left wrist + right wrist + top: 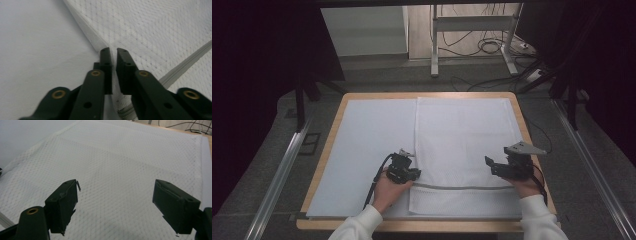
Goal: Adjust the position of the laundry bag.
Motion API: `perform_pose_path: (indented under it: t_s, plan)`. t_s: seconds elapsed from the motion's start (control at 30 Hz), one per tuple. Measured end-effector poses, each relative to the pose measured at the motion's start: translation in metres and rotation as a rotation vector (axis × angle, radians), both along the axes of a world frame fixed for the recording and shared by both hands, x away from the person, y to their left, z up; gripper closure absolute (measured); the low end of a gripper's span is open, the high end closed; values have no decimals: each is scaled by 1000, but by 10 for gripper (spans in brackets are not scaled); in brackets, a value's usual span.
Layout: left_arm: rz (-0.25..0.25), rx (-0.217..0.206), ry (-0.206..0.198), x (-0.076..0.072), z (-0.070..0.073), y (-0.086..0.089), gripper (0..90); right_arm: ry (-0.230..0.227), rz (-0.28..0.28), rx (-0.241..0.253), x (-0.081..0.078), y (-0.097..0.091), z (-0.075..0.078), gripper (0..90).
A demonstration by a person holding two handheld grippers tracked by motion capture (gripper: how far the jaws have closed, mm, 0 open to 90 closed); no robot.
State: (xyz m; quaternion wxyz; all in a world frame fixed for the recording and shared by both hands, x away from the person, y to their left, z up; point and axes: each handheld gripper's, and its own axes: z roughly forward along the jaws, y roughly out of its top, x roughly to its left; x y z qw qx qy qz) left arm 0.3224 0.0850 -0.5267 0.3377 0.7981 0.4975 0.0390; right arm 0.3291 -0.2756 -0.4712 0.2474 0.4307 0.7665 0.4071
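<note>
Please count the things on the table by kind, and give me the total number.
White mesh towel with a grey stripe: 1
Pale sheet spread under it: 1
Hand-held claws, the left claw pinching the towel's edge and the right claw open above it: 2
Total: 4

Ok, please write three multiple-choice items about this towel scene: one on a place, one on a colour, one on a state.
1. Where on the table does the towel lie?
A. right half
B. left half
C. hanging off the far edge

2. What colour is the towel's stripe?
A. red
B. grey
C. black

3. How is the right claw?
A. open
B. shut on the towel
C. shut and empty

Key:
1 A, its left edge runs down the table's middle.
2 B, a grey band crosses its near end.
3 A, the jaws stand wide apart over the towel.
</note>
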Motion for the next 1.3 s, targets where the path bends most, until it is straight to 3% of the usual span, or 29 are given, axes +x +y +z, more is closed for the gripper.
perform_pose_path:
  t_s: [0.37, 0.47, 0.83, 1.03, 1.2, 1.3]
  plan:
    - [-9, -18, -7, 0, -1, 3, 898, 15, -19, -4, 3, -6, 3, 198]
    - [-11, -23, -8, -1, -1, 6, 899, 92, -4, -14, 7, -12, 5, 197]
    - [0, -58, -4, -1, 0, 10, 899, 214, -51, 19, 17, -40, 8, 195]
    - [-4, -64, -7, -1, 2, 11, 899, 284, -136, -7, 25, -60, 3, 226]
    - [-7, -63, -8, -1, 2, 11, 900, 318, -146, -21, 27, -65, 0, 285]
    - [-3, -71, -10, -2, 2, 11, 900, 353, -165, -57, 29, -68, -5, 327]
